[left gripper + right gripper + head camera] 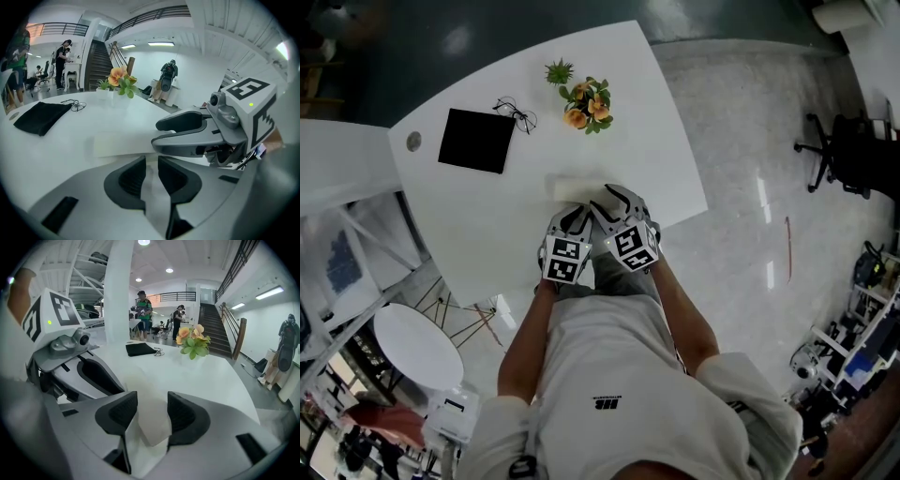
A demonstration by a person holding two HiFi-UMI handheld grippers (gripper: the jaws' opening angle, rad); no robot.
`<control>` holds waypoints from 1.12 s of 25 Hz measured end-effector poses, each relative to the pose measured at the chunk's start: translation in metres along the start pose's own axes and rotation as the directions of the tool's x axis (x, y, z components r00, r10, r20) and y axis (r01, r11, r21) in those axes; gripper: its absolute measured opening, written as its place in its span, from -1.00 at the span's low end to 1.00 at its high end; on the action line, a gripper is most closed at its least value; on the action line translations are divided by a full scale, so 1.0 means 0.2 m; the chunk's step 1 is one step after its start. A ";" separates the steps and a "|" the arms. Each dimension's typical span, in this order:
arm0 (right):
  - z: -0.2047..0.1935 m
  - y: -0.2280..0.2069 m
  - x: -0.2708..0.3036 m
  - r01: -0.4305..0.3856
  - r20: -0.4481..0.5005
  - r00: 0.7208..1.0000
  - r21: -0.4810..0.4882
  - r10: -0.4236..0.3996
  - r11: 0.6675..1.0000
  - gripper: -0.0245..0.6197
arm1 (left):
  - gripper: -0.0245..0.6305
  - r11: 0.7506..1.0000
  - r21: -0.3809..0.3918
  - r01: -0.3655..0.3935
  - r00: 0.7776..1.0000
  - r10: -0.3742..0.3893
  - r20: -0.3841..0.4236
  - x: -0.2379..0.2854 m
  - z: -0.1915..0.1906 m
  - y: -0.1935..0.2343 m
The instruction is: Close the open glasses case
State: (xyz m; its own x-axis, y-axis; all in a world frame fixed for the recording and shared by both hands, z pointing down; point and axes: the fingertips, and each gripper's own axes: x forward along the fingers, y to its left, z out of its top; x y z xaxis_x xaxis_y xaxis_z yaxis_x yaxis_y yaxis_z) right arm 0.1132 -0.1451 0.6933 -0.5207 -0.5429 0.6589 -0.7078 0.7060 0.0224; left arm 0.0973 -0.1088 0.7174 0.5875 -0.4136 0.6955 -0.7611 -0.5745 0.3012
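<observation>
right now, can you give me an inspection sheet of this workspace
surface: white table, smooth top.
job's things: pale glasses case lies near the table's front edge, just ahead of both claws; too blurred to tell whether it is open or closed.
clutter: black cloth, glasses by its corner, potted flowers further back.
grippers: left claw shut, just short of the case. right claw has its jaws apart round the case's pale end; whether they pinch it can't be told.
cables: nothing seen.
surroundings: office chair on the floor to the right, stairs, people standing far off.
</observation>
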 end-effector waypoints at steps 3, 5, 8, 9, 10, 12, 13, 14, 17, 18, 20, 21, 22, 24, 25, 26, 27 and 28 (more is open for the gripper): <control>0.00 0.00 -0.01 0.024 -0.001 1.000 0.002 -0.024 1.000 -0.35 | -0.64 1.000 0.015 -0.001 1.000 0.001 0.005 -0.03 -0.01 -0.01; -0.01 0.01 -0.03 0.040 -0.007 0.999 0.002 -0.040 0.999 -0.34 | -0.64 1.000 0.025 -0.001 1.000 0.001 0.010 -0.06 -0.01 -0.01; -0.04 0.02 -0.07 0.065 -0.014 0.998 0.013 -0.065 0.998 -0.33 | -0.64 0.999 0.047 -0.001 1.000 0.000 0.022 -0.09 -0.02 -0.02; -0.04 0.03 -0.08 0.073 -0.014 0.997 0.022 -0.073 0.997 -0.33 | -0.64 0.999 0.052 -0.002 1.000 0.001 0.023 -0.12 -0.03 -0.01; -0.05 0.04 -0.10 0.080 -0.015 0.997 0.031 -0.080 0.996 -0.33 | -0.64 0.998 0.057 -0.003 1.000 0.002 0.023 -0.14 -0.03 -0.01; -0.07 0.07 -0.13 0.094 -0.015 0.996 0.051 -0.093 0.994 -0.33 | -0.64 0.998 0.069 -0.006 1.000 0.004 0.029 -0.18 -0.04 -0.01; -0.08 0.09 -0.15 0.102 -0.013 0.995 0.062 -0.101 0.993 -0.33 | -0.64 0.997 0.077 -0.006 0.999 0.004 0.034 -0.20 -0.04 -0.01; -0.08 0.10 -0.17 0.111 -0.010 0.994 0.074 -0.111 0.991 -0.33 | -0.64 0.996 0.086 -0.007 0.999 0.003 0.041 -0.22 -0.04 -0.01; -0.06 0.14 -0.22 0.139 0.005 0.990 0.102 -0.140 0.985 -0.33 | -0.62 0.993 0.116 -0.013 0.998 0.005 0.064 -0.29 -0.02 -0.01; -0.05 0.15 -0.25 0.145 0.013 0.989 0.109 -0.148 0.983 -0.33 | -0.61 0.992 0.126 -0.017 0.997 0.008 0.073 -0.31 -0.01 -0.02; -0.01 0.18 -0.29 0.162 0.031 0.985 0.120 -0.167 0.979 -0.33 | -0.54 0.989 0.148 -0.029 0.995 0.015 0.095 -0.37 0.00 -0.02; 0.01 0.19 -0.32 0.175 0.039 0.983 0.125 -0.181 0.977 -0.33 | -0.51 0.987 0.160 -0.034 0.994 0.017 0.111 -0.40 0.02 -0.02; 0.04 0.20 -0.35 0.188 0.044 0.980 0.135 -0.195 0.973 -0.33 | -0.49 0.985 0.170 -0.039 0.992 0.018 0.129 -0.43 0.05 -0.03; 0.10 0.21 -0.42 0.208 0.059 0.974 0.159 -0.220 0.965 -0.33 | -0.46 0.981 0.189 -0.051 0.985 0.019 0.169 -0.50 0.09 -0.03; 0.13 0.23 -0.46 0.217 0.072 0.970 0.167 -0.231 0.962 -0.33 | -0.45 0.978 0.198 -0.058 0.982 0.020 0.189 -0.54 0.11 -0.04; 0.16 0.24 -0.49 0.224 0.086 0.967 0.174 -0.241 0.959 -0.33 | -0.44 0.976 0.208 -0.065 0.978 0.021 0.209 -0.58 0.14 -0.04; 0.20 0.25 -0.53 0.231 0.101 0.963 0.181 -0.251 0.956 -0.33 | -0.44 0.973 0.217 -0.074 0.973 0.023 0.228 -0.62 0.17 -0.05; 0.23 0.26 -0.56 0.236 0.116 0.958 0.188 -0.261 0.953 -0.34 | -0.44 0.971 0.226 -0.083 0.968 0.025 0.249 -0.67 0.20 -0.05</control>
State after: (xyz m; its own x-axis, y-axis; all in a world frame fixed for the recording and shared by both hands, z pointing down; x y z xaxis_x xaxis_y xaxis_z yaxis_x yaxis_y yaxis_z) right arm 0.1122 -0.0679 0.5863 -0.3700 -0.7571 0.5384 -0.8877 0.4591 0.0354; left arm 0.0375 -0.0755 0.5958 0.6183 -0.5903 0.5189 -0.7253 -0.6829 0.0874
